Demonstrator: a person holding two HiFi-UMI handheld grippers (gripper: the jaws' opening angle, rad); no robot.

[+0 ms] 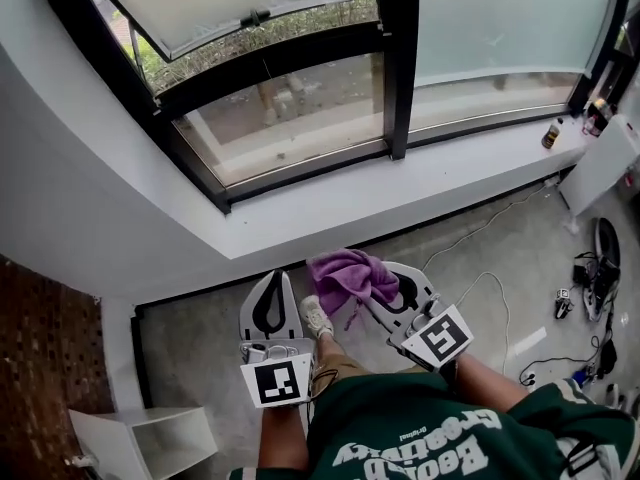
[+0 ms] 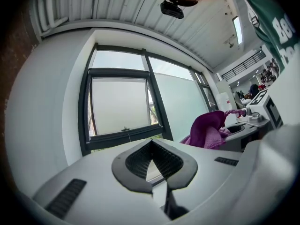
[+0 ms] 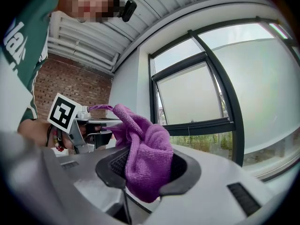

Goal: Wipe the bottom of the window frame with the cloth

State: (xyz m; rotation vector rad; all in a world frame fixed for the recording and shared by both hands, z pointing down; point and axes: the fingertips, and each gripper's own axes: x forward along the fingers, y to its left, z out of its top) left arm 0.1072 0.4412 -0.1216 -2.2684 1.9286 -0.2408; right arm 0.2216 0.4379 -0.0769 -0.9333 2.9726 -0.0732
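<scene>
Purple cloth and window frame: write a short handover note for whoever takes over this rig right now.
Left claw: shut, empty, held low in front of the person.
Right claw: shut on the purple cloth, which is bunched up and sticks out past the tips.
Window frame bottom: ahead, beyond the white sill. The cloth is short of the sill and touches neither.
Done: cloth picked up.
Left: bring the cloth to the bottom rail and wipe along it. The pictures do not show whether any part has already been wiped.
</scene>
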